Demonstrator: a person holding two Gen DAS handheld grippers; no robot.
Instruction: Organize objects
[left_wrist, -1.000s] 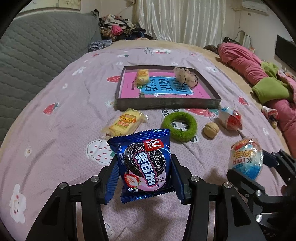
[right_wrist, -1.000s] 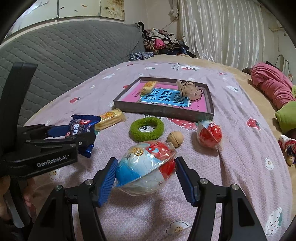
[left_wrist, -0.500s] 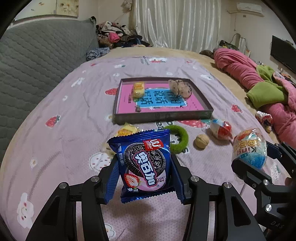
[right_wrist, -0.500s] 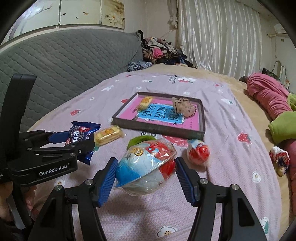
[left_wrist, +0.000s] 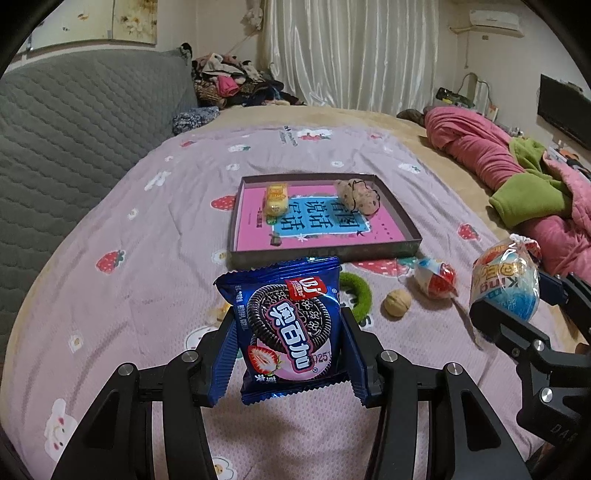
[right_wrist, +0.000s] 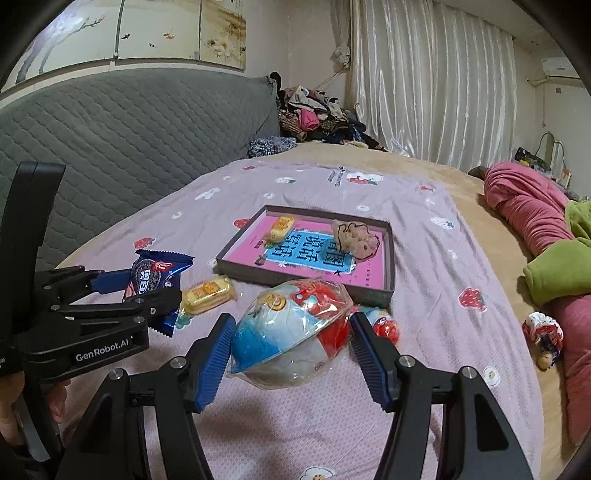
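My left gripper is shut on a blue cookie packet and holds it upright above the bed. My right gripper is shut on a plastic-wrapped toy egg, red, blue and white, also held in the air; it shows at the right of the left wrist view. Ahead lies a shallow dark tray with a pink bottom, holding a yellow snack pack and a beige scrunchie.
On the purple bedsheet in front of the tray lie a green ring, a walnut, a smaller wrapped egg and a yellow snack pack. A pink and green blanket lies right. A grey headboard stands left.
Both grippers have risen and pulled back with their loads, so the tray and loose items look farther and lower. The grips have not changed.
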